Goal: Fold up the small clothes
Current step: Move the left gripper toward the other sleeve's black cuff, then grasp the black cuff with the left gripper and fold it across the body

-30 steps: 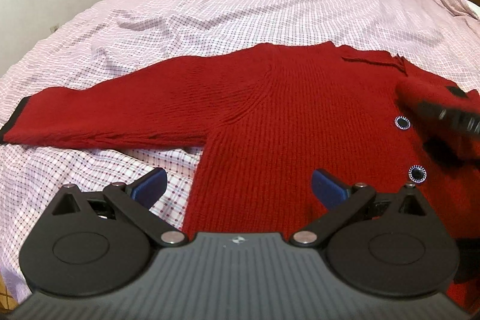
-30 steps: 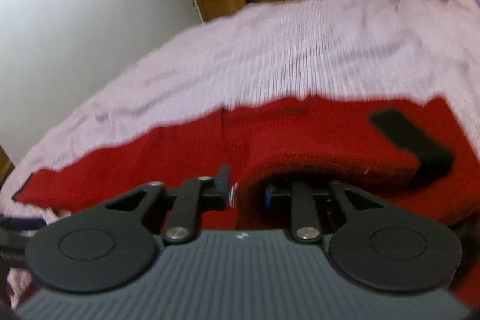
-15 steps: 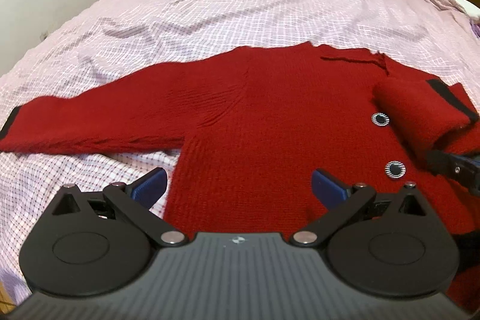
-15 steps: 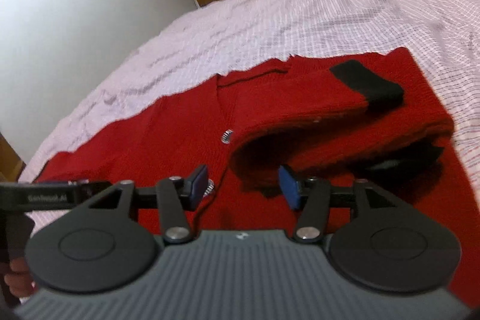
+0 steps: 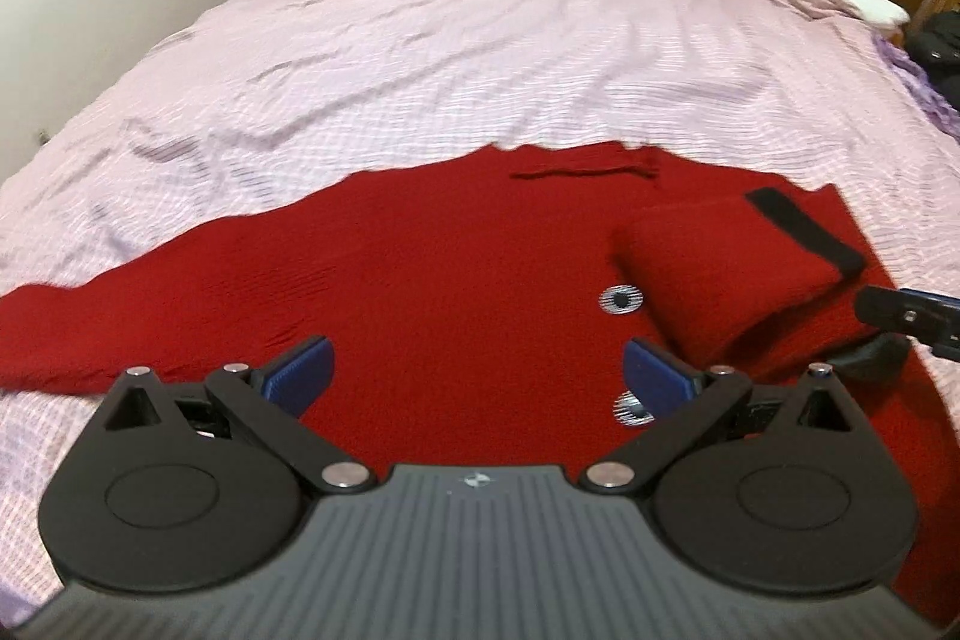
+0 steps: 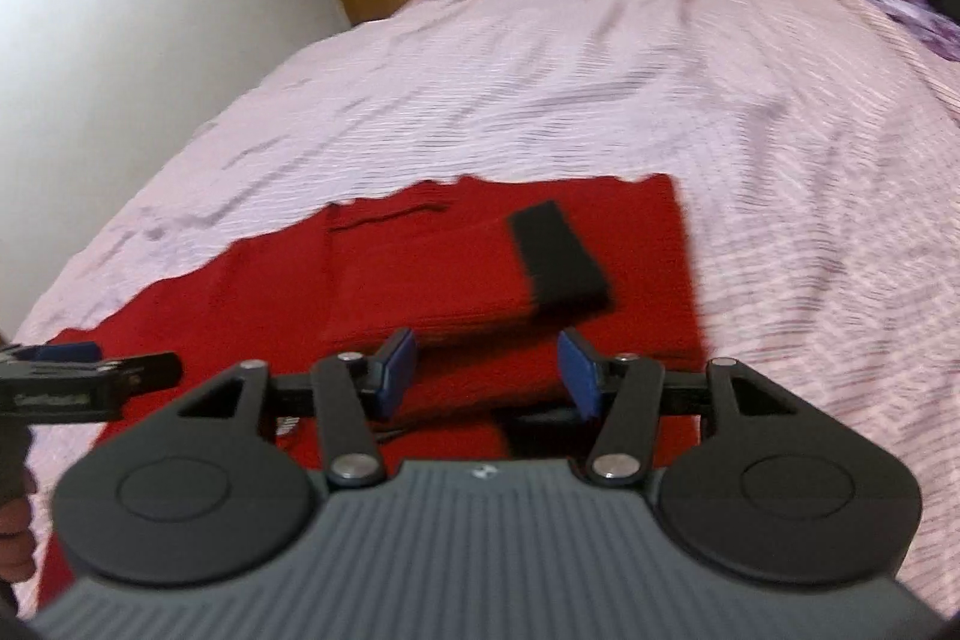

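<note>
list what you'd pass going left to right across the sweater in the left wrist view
outstretched sleeve → upper button → folded sleeve → black cuff → right gripper

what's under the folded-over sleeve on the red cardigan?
The folded sleeve with its black cuff lies on the red cardigan's front panel. Two buttons show beside it. Any buttons beneath it are covered.

Left gripper point(image 5: 475, 376) and right gripper point(image 6: 486, 373) both spread, holding nothing
</note>
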Motion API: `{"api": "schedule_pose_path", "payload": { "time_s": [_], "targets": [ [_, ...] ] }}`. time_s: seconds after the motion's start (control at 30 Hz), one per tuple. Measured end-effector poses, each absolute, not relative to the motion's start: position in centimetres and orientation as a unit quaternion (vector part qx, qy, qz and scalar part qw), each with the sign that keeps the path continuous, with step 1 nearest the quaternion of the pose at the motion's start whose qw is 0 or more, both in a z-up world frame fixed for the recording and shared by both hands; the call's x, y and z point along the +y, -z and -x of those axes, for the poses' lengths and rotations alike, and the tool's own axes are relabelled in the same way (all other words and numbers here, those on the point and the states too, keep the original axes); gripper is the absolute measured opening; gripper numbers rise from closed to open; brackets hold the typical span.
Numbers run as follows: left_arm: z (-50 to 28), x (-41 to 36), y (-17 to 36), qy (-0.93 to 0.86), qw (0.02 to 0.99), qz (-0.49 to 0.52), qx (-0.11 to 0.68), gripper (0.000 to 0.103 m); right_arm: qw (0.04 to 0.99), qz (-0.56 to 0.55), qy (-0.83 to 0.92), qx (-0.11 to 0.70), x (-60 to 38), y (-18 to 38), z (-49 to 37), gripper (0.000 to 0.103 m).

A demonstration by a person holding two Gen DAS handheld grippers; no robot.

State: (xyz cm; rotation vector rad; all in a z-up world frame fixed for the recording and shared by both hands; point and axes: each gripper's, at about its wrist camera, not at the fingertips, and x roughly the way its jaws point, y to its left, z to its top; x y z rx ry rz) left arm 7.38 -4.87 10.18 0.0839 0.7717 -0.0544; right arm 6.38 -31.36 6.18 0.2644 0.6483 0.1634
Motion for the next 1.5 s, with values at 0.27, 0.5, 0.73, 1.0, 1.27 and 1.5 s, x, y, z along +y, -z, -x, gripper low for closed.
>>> {"api": "schedule_pose_path", "payload": {
  "time_s": [0.27,0.5,0.73,1.0,1.27,1.5],
  "targets": [
    [-8.4,-9.1,-10.1,0.062,0.919,-0.071,0.382,0.103,0.939,-0.131,-0.039,0.317,-33.7,-5.4,-8.4,0.055],
    [-9.2,-11.2,-9.3,0.081,0.917,-0.075,0.384,0.103,0.940,-0.140,-0.030,0.310,-34.8,-4.6,-7.6,0.055],
    [-9.3,-14.1,-8.6,0.099,0.915,-0.104,0.377,0.103,0.940,-0.171,-0.009,0.295,-36.5,-4.1,-6.8,0.055],
    [-9.9,-18.2,-7.6,0.114,0.913,-0.178,0.348,0.103,0.942,-0.179,-0.018,0.284,-37.0,-3.3,-6.5,0.056],
    [-11.9,-21.9,-4.7,0.137,0.910,-0.243,0.307,0.079,0.935,-0.198,-0.020,0.295,-38.1,-1.6,-6.7,0.056],
    [-13.2,-22.5,-4.5,0.143,0.924,-0.197,0.296,0.016,0.933,-0.201,-0.024,0.296,-38.1,-1.1,-6.9,0.057]
  ]
}}
